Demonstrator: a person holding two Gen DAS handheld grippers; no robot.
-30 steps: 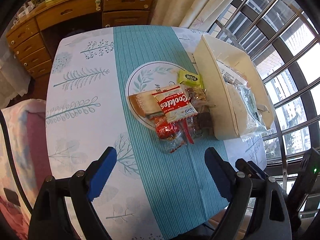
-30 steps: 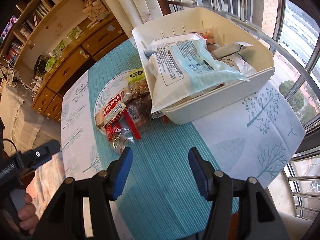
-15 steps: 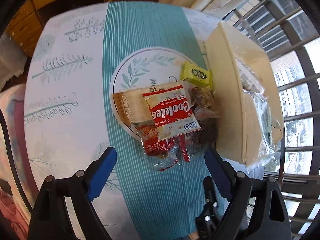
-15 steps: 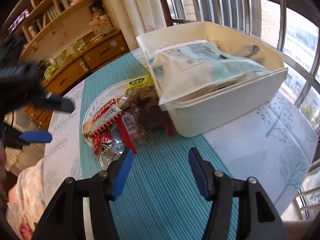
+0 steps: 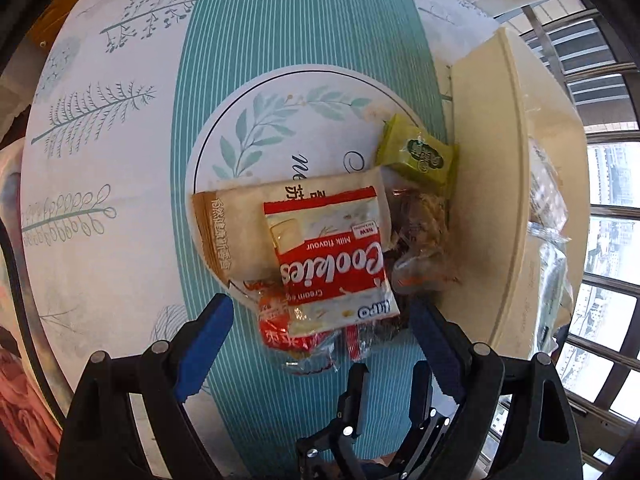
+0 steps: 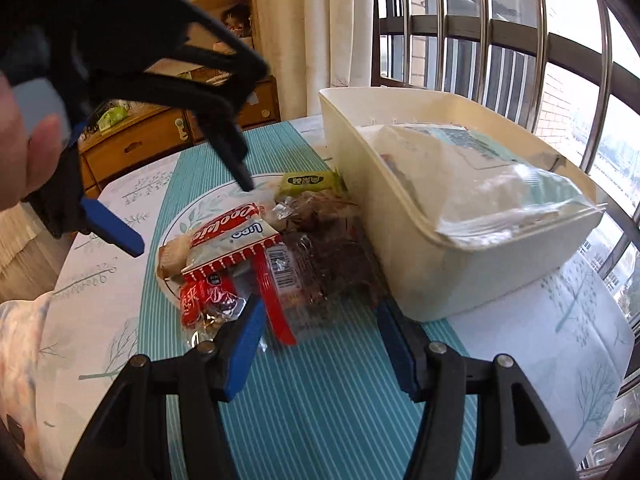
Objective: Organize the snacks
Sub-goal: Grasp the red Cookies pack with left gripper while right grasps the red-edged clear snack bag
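A pile of snack packs lies on the teal table runner. On top is a red-and-white Cookies pack point(image 5: 336, 268), also in the right wrist view point(image 6: 232, 232). Under it are a beige pack point(image 5: 236, 228), a red candy pack point(image 5: 280, 328), a clear pack of brown snacks point(image 6: 320, 256) and a green pack point(image 5: 418, 154). A cream bin point(image 6: 452, 216) with large bags stands to the right. My left gripper point(image 5: 320, 328) is open just above the pile's near edge. My right gripper point(image 6: 320, 328) is open at the clear pack's near edge.
The table has a white leaf-print cloth point(image 5: 92, 152) and a round printed mat point(image 5: 280, 120) under the pile. A wooden dresser point(image 6: 160, 140) and shelves stand behind. Window bars point(image 6: 500, 40) are to the right. The left gripper point(image 6: 160, 72) hangs above the pile in the right wrist view.
Both grippers have moved in toward the snack pile and lower. The left gripper now hovers over the Cookies pack; the right one has reached the clear pack's edge. Both stay open.
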